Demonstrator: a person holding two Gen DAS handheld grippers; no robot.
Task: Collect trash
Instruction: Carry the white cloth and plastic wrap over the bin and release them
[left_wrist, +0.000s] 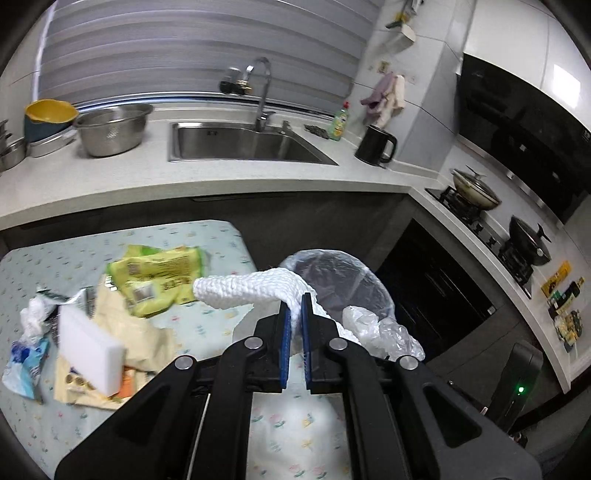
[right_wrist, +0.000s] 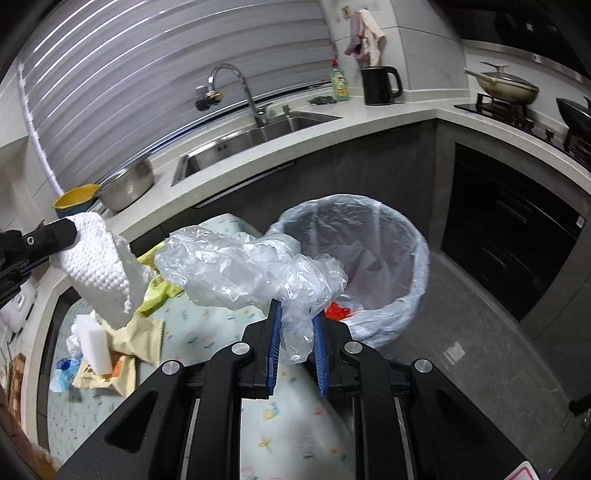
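Left gripper (left_wrist: 295, 302) was clenched on a white textured paper towel (left_wrist: 247, 290), the sheet sticking out to the left above the table. Right gripper (right_wrist: 297, 314) was pinched on a crumpled clear plastic bag (right_wrist: 236, 269), which billowed up and left of the blue pads (right_wrist: 274, 347).

The lined trash bin (right_wrist: 413, 258) stood on the floor just right of the table, with something red (right_wrist: 338, 312) at its bottom. The plastic bag hung near the bin's left rim.

On the floral tablecloth (left_wrist: 207, 321), left side, lay more trash: a yellow-green wrapper (left_wrist: 159, 273), a white sponge block (left_wrist: 90, 349), cream paper (left_wrist: 125, 325) and a blue-white wrapper (left_wrist: 24, 363).

Far behind were the sink (left_wrist: 243, 142) and a black kettle (left_wrist: 375, 144).
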